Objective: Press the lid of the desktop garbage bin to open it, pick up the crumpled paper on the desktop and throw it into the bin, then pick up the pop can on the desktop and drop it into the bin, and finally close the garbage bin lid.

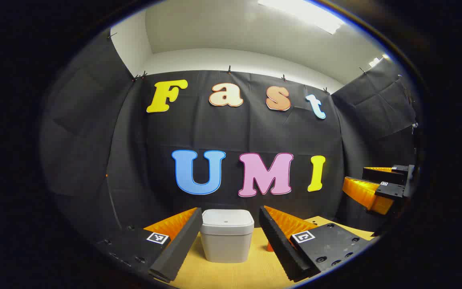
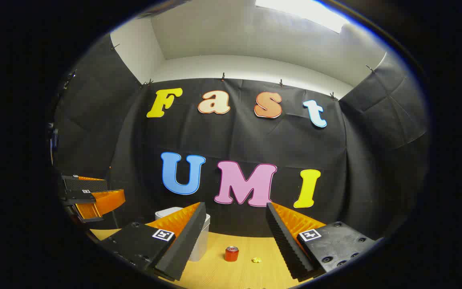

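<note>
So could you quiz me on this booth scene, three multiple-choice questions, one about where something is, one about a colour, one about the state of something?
1. In the right gripper view, where does the pop can stand?
A. On top of the bin
B. On the wooden desktop, between the bin and the crumpled paper
C. Between a gripper's fingers

2. What colour is the crumpled paper?
A. Yellow
B. Blue
C. White

3. In the left gripper view, how is the lid of the garbage bin?
A. Flipped up
C. Taken off and lying on the desktop
B. Down, closing the bin

Answers: 1 B, the can stands upright on the bare wood with the bin to its left and the paper to its right. 2 A, the small wad looks yellow. 3 B, the lid sits flat on the bin's top.
</note>
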`<state>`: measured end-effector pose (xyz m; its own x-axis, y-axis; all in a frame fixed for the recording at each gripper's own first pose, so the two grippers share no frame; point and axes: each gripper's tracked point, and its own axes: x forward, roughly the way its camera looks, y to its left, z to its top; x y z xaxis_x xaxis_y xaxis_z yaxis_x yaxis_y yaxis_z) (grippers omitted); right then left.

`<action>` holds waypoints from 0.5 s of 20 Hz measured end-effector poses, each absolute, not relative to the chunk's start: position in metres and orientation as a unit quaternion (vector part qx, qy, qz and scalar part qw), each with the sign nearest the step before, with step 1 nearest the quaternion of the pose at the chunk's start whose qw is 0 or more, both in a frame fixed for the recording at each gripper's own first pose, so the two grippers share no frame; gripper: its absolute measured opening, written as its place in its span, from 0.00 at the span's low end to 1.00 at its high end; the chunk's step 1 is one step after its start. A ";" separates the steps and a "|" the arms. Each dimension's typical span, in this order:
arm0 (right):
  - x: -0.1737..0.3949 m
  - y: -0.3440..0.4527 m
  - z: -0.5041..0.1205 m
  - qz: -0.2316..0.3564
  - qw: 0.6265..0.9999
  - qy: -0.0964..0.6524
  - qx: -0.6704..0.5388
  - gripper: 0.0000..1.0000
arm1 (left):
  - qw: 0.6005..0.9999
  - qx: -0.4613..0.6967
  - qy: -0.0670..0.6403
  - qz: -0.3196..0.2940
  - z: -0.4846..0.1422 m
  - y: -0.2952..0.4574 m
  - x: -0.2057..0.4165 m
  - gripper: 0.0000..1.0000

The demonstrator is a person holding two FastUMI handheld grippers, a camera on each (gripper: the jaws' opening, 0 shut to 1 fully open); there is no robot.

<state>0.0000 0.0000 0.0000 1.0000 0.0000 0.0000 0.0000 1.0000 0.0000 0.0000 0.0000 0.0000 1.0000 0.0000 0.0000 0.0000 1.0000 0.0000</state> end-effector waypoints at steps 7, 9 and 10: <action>-0.008 -0.008 -0.005 -0.018 1.000 0.018 -0.009 0.96 | 1.000 -0.009 -0.005 -0.018 0.001 -0.007 0.010 0.95; -0.008 -0.015 0.000 -0.024 1.000 0.010 -0.016 0.96 | 1.000 -0.012 0.000 -0.025 -0.004 -0.013 0.016 0.95; -0.005 -0.018 -0.001 -0.026 0.999 0.011 -0.020 0.96 | 1.000 -0.009 0.007 -0.025 -0.007 -0.014 0.020 0.95</action>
<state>-0.0051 -0.0176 -0.0014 0.9984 -0.0534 -0.0202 0.0525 0.9978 -0.0413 0.0198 -0.0142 -0.0069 0.9987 -0.0494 -0.0127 0.0491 0.9986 -0.0174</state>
